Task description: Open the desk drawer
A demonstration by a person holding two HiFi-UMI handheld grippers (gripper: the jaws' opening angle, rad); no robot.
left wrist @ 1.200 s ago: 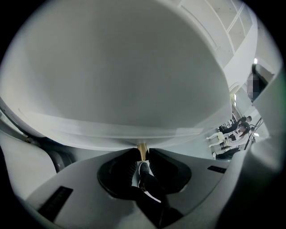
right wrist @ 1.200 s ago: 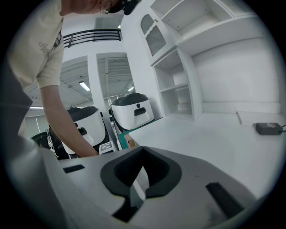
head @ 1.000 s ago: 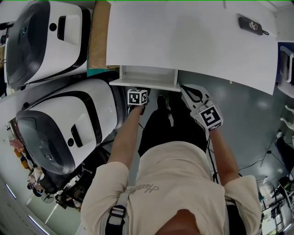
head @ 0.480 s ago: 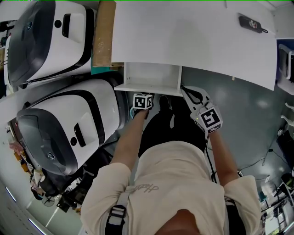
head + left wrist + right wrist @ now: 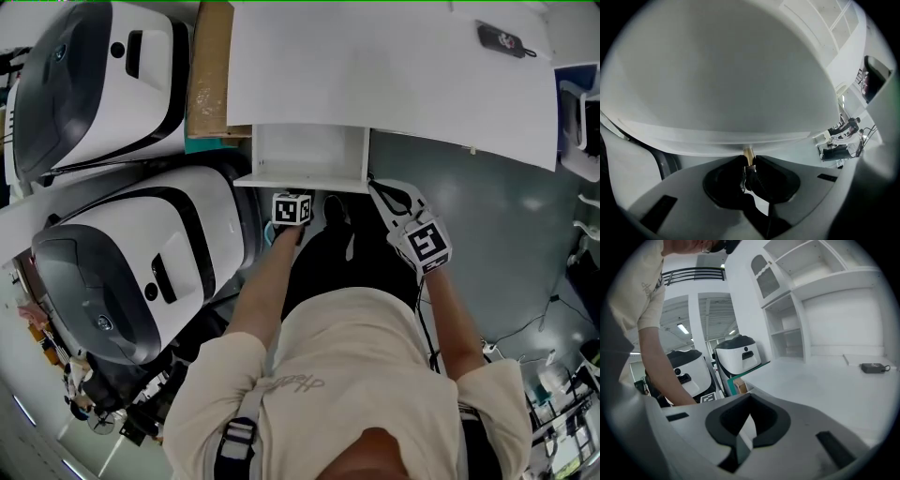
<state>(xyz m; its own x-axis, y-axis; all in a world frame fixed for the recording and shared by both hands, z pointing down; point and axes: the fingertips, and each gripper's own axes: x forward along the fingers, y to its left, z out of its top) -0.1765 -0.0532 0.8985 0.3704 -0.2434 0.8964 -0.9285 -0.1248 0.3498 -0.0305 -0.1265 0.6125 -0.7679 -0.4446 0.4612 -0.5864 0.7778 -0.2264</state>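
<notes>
Head view: drawer, standing out from under the white desk. My left gripper at its front edge; my right gripper just beside its right corner, apart from it. Two white-and-black machines and a cardboard box crowd the left.

Left gripper view: jaws narrow, just been closing, pinched on the drawer's small brass knob, which the head view hides.

Right gripper view: jaws together, nothing between. Desk top, black device, wall shelves.
</notes>
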